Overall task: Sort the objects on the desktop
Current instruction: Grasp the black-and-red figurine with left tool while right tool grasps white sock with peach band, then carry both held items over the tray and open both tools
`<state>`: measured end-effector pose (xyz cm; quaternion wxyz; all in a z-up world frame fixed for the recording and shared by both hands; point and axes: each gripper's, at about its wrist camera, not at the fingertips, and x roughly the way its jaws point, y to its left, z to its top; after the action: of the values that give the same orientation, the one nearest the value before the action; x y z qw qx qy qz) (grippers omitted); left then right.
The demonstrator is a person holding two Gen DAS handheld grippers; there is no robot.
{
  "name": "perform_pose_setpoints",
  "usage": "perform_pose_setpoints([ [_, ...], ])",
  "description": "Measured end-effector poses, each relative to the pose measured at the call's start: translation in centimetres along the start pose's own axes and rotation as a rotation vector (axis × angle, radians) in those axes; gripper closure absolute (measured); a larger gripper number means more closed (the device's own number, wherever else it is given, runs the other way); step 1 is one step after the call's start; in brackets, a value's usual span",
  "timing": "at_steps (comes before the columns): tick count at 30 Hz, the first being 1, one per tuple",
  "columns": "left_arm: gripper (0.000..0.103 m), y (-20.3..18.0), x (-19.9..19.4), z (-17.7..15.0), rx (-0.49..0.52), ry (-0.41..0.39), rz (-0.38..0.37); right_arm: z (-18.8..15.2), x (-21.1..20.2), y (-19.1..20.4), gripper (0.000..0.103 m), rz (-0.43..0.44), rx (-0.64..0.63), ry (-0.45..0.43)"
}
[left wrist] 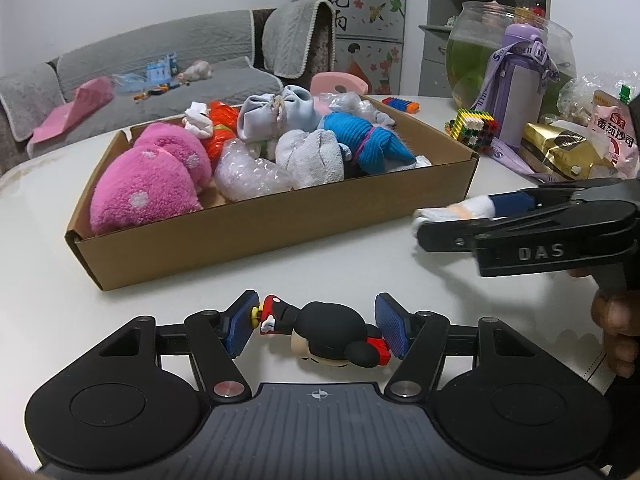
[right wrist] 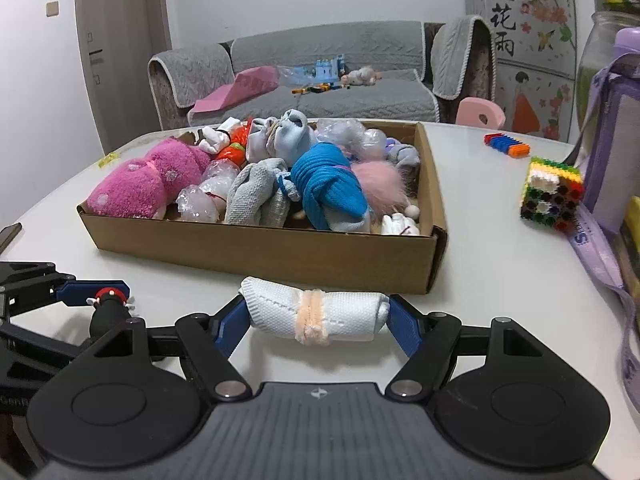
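Observation:
A black mouse figure [left wrist: 332, 328] with red shorts lies on its side on the white table [left wrist: 48, 280], just in front of the cardboard box [left wrist: 280, 224]. My left gripper [left wrist: 316, 320] has its blue pads touching the figure's feet and head end. A white rolled sock [right wrist: 316, 314] tied with a peach band lies crosswise in my right gripper [right wrist: 318, 312], both pads pressing its ends. The box [right wrist: 260, 248] holds several soft toys, socks and bubble wrap. In the left wrist view the right gripper [left wrist: 440, 224] shows at the right, the sock [left wrist: 452, 210] in it.
Right of the box stand a glass fish bowl [left wrist: 480, 52], a purple bottle [left wrist: 520, 80] with a lanyard, snack packs [left wrist: 568, 152], a bead cube [right wrist: 552, 196] and an orange-blue block strip [right wrist: 506, 145]. A person's hand [left wrist: 616, 332] holds the right gripper. A grey sofa [right wrist: 340, 80] stands behind.

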<state>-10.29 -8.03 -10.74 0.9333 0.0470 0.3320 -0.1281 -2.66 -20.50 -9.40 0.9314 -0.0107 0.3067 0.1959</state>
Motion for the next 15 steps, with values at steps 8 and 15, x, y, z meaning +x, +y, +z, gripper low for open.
perform_pose_setpoints([
  [8, 0.043, -0.3, 0.0, 0.6, -0.030, 0.007, 0.009, 0.3, -1.3, -1.4, 0.033, 0.003, 0.018, -0.036],
  [15, 0.043, -0.6, -0.3, 0.5, -0.051, 0.011, 0.009, 0.0, -1.8, -1.7, 0.033, 0.011, 0.006, -0.052],
])
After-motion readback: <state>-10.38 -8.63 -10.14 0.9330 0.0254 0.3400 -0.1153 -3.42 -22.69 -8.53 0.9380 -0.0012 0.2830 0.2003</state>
